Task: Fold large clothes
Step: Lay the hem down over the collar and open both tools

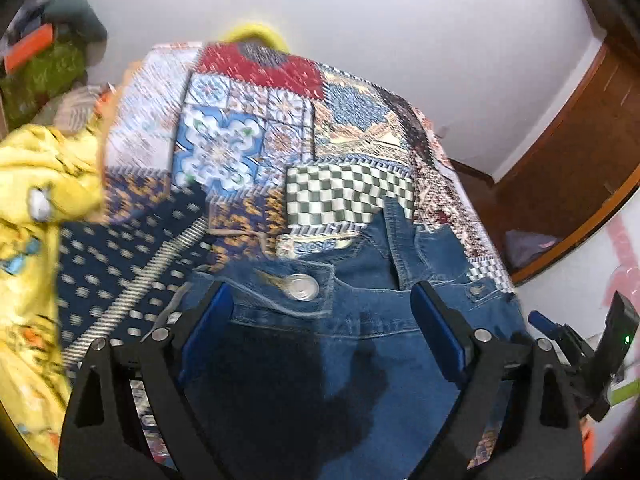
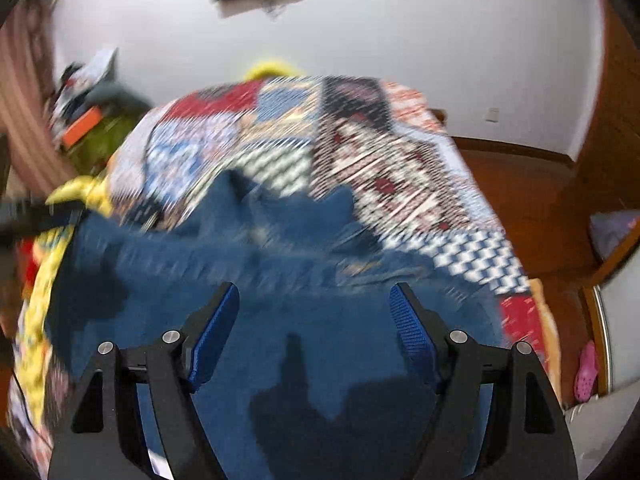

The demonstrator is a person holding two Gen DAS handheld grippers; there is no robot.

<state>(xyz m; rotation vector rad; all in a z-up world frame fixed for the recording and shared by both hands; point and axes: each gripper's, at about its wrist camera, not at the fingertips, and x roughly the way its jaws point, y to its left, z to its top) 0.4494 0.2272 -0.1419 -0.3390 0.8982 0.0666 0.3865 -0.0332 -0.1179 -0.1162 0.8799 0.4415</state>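
A pair of blue jeans [image 1: 352, 320] lies on a patchwork-covered bed [image 1: 248, 120], its waistband and metal button [image 1: 303, 287] just ahead of my left gripper [image 1: 320, 292]. The left gripper is open, its blue pads on either side of the waistband, above the denim. In the right wrist view the jeans [image 2: 280, 280] spread across the near part of the bed [image 2: 400, 168]. My right gripper [image 2: 314, 292] is open over the denim and holds nothing. Both views are blurred.
A yellow patterned garment [image 1: 36, 208] lies at the bed's left side. A cluttered pile [image 1: 52, 60] sits at the far left. A wooden floor [image 2: 532, 200] and wooden furniture [image 1: 580, 140] are to the right, with a pink shoe [image 2: 586, 372] on the floor.
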